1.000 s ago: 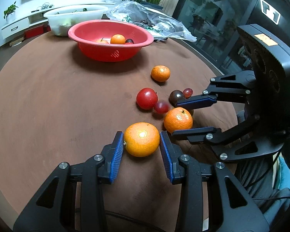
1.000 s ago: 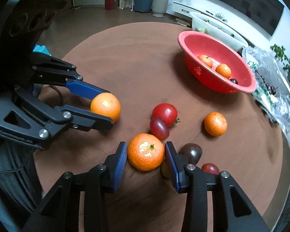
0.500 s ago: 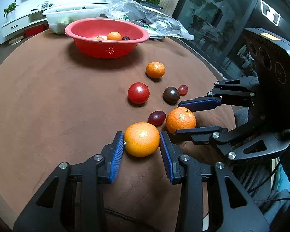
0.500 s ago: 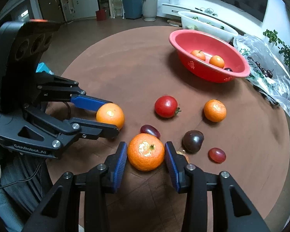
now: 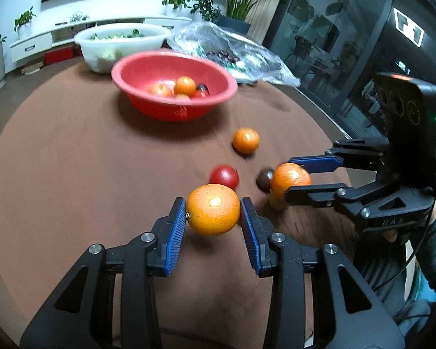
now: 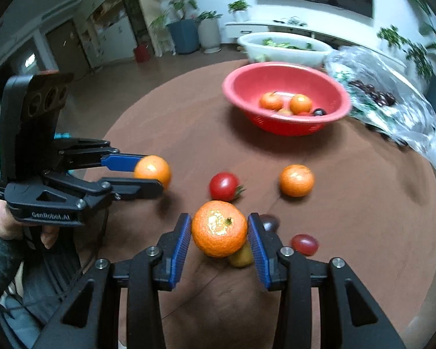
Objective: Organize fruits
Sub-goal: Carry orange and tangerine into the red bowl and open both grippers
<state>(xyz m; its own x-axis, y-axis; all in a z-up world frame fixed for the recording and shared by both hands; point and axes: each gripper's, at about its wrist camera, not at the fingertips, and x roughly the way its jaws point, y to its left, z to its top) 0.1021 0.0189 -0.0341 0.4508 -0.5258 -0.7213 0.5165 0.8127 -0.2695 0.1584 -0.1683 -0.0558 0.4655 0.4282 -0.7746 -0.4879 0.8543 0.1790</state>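
Each claw holds 1 fruit clear of the brown table point(image 5: 58, 174), presumably for transfer. The smooth orange point(image 5: 212, 213) is clamped between the blue pads of the left claw point(image 5: 213, 218); the stemmed mandarin point(image 6: 219, 228) sits likewise in the right claw point(image 6: 220, 234). The red bowl point(image 6: 284, 72), already holding several fruits, stands well ahead of both claws. A tomato point(image 6: 224, 186) and another mandarin point(image 6: 296, 180) lie between.

3 oranges point(image 6: 296, 181), 1 tomato point(image 6: 224, 186), 2 bowls point(image 6: 286, 72)

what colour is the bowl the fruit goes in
Red; the bowl shows best in the right wrist view, behind the loose fruit.
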